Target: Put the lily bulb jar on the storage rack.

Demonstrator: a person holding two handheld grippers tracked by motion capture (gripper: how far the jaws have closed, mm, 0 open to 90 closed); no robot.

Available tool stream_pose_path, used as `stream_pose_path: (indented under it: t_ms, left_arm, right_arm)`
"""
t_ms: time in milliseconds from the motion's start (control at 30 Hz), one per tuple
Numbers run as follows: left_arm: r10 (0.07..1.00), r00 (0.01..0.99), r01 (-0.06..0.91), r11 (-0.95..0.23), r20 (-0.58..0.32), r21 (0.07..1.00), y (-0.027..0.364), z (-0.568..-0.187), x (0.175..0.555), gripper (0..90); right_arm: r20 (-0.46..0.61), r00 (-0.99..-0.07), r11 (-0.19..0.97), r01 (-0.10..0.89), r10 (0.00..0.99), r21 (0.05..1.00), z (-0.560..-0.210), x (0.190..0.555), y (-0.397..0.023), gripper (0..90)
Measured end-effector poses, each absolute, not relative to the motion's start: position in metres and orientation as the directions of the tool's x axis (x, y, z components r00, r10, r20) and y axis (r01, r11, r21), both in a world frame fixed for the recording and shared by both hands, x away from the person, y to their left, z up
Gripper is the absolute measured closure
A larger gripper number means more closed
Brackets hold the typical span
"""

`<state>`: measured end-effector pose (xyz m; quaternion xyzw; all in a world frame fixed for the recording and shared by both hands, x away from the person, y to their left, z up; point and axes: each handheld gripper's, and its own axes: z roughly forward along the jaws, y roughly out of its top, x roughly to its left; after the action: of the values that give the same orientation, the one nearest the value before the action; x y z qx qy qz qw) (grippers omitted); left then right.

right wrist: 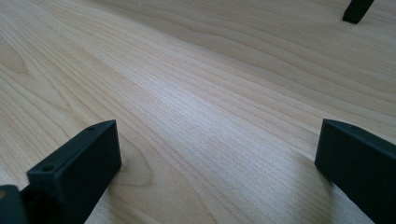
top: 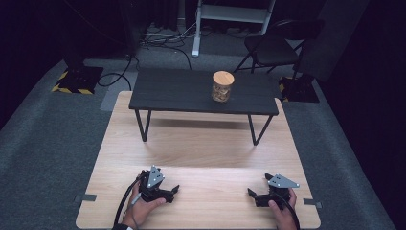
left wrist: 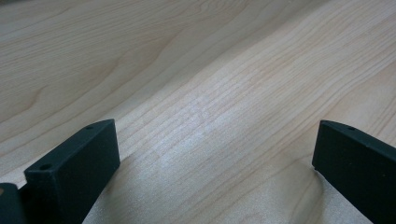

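the clear glass jar with a round light wooden lid (top: 222,86) stands upright on the low black slatted bench with thin black metal legs (top: 182,91), toward the bench's right half, and something brownish fills it, though i cannot tell what. the bench sits across the far end of the pale wooden board (top: 201,148) that serves as my work surface, laid over grey carpet (top: 48,143).

my left gripper (top: 173,190) rests low on the near left part of the board, held in my left hand (top: 143,207), its grey three-cornered plate on top and its black cable trailing back toward me. in the left gripper view its two black jaws stand wide apart with bare wood grain between them. my right gripper (top: 251,193) rests on the near right part of the board in my right hand (top: 282,211), well apart from the left one. in the right gripper view its jaws are likewise spread wide over bare wood, and one black bench leg foot (right wrist: 357,10) shows at the top right.

both grippers are well apart from the jar. behind the bench stand a black folding chair (top: 273,45) and a white metal frame (top: 232,14).
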<state>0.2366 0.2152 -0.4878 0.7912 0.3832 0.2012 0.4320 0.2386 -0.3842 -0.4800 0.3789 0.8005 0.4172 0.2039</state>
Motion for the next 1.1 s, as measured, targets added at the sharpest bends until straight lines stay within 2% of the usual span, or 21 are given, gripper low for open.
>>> stream_pose_path:
  t_ms: [67,267,1100]
  left_arm:
    - [0.778,0.628,0.430,-0.347,0.000,0.833,0.2130,-0.4869,0.2369,0.4]
    - [0.778,0.628,0.438,-0.317,-0.033,0.841,0.2184,-0.4889,0.2380,0.5]
    - [0.777,0.629,0.429,-0.343,-0.005,0.836,0.2146,-0.4874,0.2370,0.5]
  right_arm:
    - [-0.010,-0.630,0.365,0.436,0.777,0.823,-0.4800,0.2386,-0.3842,0.0]
    - [-0.010,-0.630,0.365,0.436,0.777,0.823,-0.4800,0.2386,-0.3842,0.0]
    - [-0.011,-0.630,0.365,0.436,0.777,0.823,-0.4801,0.2385,-0.3842,0.0]
